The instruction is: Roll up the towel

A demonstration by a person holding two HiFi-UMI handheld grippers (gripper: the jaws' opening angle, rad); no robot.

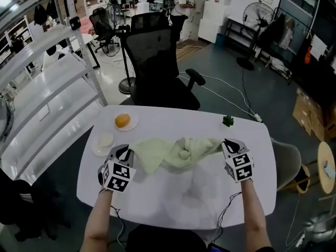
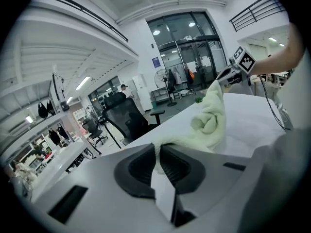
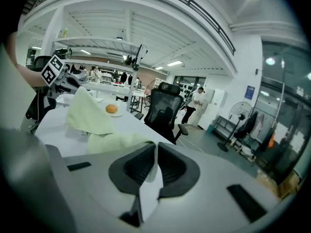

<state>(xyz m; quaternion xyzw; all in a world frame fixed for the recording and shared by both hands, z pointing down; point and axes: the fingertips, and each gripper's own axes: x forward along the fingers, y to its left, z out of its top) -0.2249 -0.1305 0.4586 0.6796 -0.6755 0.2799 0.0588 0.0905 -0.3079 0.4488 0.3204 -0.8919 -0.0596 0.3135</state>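
A pale green towel (image 1: 176,152) hangs above the white table (image 1: 157,121), stretched between my two grippers and sagging in a bunch at the middle. My left gripper (image 1: 125,152) is shut on the towel's left corner; in the left gripper view the towel (image 2: 206,123) runs from the closed jaws toward the right gripper (image 2: 232,72). My right gripper (image 1: 229,143) is shut on the right corner; in the right gripper view the towel (image 3: 92,115) trails away to the left gripper (image 3: 65,80). Both are lifted off the table.
An orange (image 1: 122,121) lies on a small plate at the table's far left, with an empty white dish (image 1: 103,140) nearer. A small green sprig (image 1: 228,121) sits far right. A black office chair (image 1: 157,62) stands behind the table; white shelving (image 1: 47,88) runs along the left.
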